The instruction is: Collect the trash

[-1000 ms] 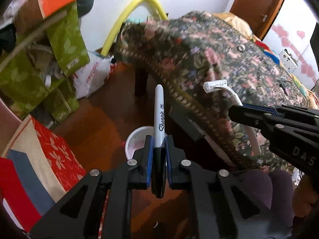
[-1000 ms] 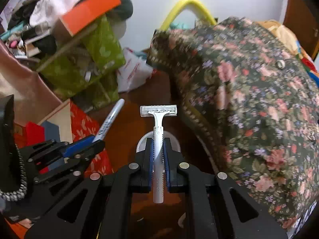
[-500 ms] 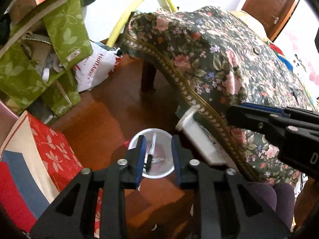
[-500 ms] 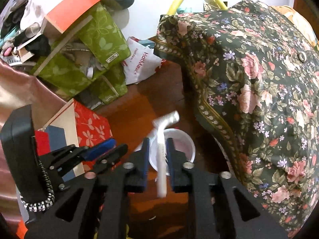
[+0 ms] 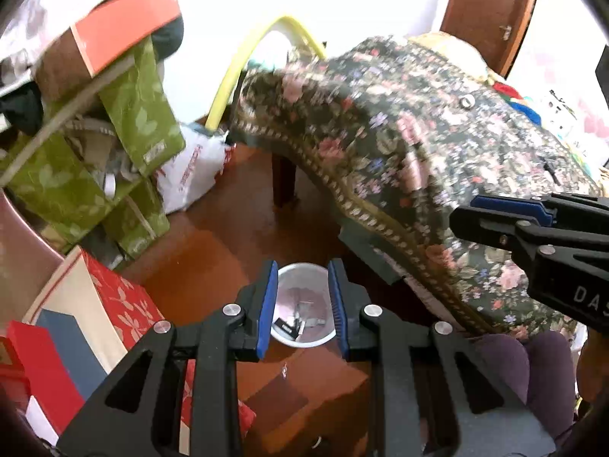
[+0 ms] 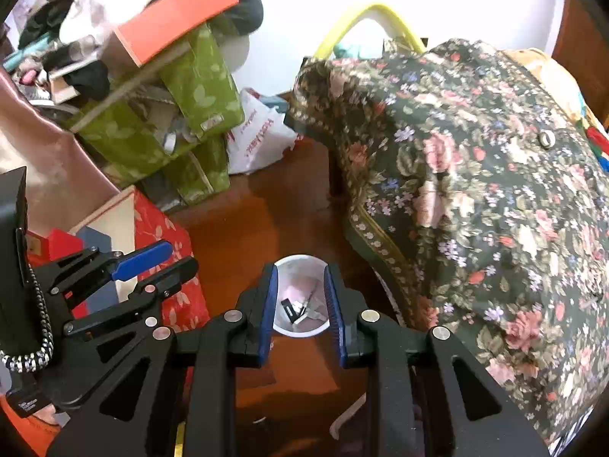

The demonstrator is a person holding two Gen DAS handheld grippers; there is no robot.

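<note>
A small white bin stands on the red-brown floor below both grippers. Inside it lie a black marker and a pale razor on other scraps. My left gripper hangs above the bin, open and empty. In from the right of that view comes my right gripper. The right wrist view shows the same bin with the marker and razor in it. There my right gripper is open and empty over it, and my left gripper sits beside it at the left.
A table under a dark floral cloth overhangs the bin's right side, its leg behind. Left are a red flowered box, stacked green boxes and a white plastic bag. A person's purple-clad leg is at lower right.
The left gripper opened and the marker fell into the bin. The right gripper opened and the razor dropped in too. Both grippers then rose a little.
</note>
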